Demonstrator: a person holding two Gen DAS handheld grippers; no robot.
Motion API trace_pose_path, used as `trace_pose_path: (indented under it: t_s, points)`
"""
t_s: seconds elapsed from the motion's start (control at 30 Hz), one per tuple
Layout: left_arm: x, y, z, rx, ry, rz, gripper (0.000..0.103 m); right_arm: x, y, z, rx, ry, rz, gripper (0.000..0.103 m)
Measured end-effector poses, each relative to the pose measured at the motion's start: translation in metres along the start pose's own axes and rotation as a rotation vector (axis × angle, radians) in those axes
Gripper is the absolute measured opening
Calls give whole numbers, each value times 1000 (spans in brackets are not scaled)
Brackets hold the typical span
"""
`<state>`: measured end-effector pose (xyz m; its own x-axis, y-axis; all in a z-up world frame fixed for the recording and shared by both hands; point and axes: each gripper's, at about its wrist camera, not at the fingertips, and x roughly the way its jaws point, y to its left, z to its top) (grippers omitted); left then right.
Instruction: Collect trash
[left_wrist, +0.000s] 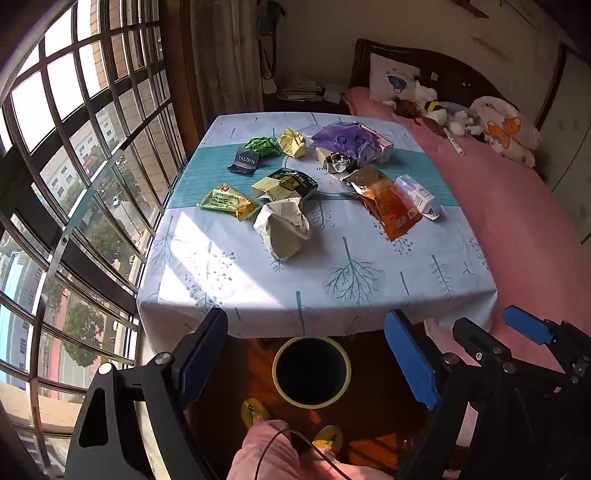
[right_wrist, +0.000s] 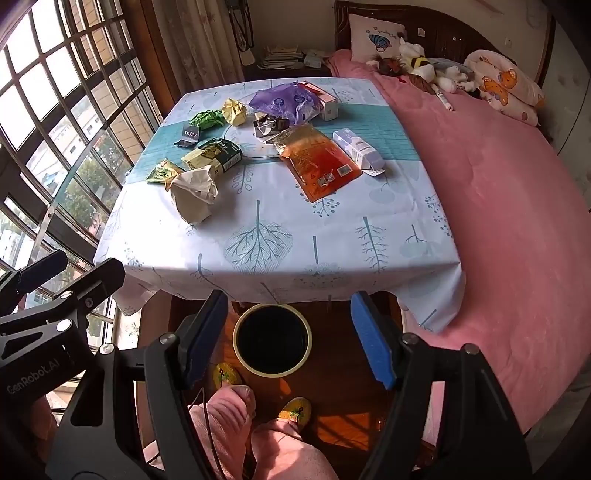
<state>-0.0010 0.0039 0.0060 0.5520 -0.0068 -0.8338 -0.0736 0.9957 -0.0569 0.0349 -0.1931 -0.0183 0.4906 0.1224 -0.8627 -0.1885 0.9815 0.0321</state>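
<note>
Crumpled paper (right_wrist: 195, 195), glossy foil wrappers and an orange plastic pouch (right_wrist: 317, 162) litter the tree-printed tablecloth (right_wrist: 258, 240) above a round, dark-lined bin (right_wrist: 272, 339) on the floor; left gripper (left_wrist: 314, 363) and right gripper (right_wrist: 288, 338) hang over the bin, spread wide, empty.

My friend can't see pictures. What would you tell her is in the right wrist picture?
A table in a tree-patterned cloth holds scattered trash: a crumpled paper ball, an orange packet, a purple bag. The open right hand-held gripper hangs above a round bin on the floor, beside a pink bed.
</note>
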Motion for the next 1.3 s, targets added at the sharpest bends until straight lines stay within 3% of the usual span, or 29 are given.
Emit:
trace_pose_path:
  t_s: [1.3]
  points:
    - [4,7,-14,-21,11,-27,87,-12,10,0,-8,-50,-10,68]
